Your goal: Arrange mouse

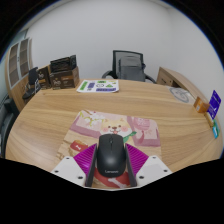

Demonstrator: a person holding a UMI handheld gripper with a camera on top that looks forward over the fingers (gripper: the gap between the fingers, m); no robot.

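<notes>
Only the gripper view to go on here. The black mouse [110, 157] sits low in the centre of the frame, right between the two fingers of the gripper [110, 172], with the magenta pads [78, 158] hugging its left and right sides. It looks like both pads are pressing on it, so I'd call the gripper closed on the mouse — though honestly I can't tell whether the mouse is lifted or resting on the wood. Biggest worry from here: a mouse has a smooth, rounded shell, so if the squeeze is light or sits off-centre, it could slip or twist out, most likely nose-first. Just above the mouse in the frame lies a cartoon mouse mat [112, 127] with a bear on it, spread flat on the wooden table [60, 112], and I'm guessing that's the drop spot. Letting go too early could leave the mouse half on the mat's near edge, or skewed. Also, dragging it forward instead of lifting might bunch or shove the mat. An office chair [130, 66] stands at the upper middle, well apart.
</notes>
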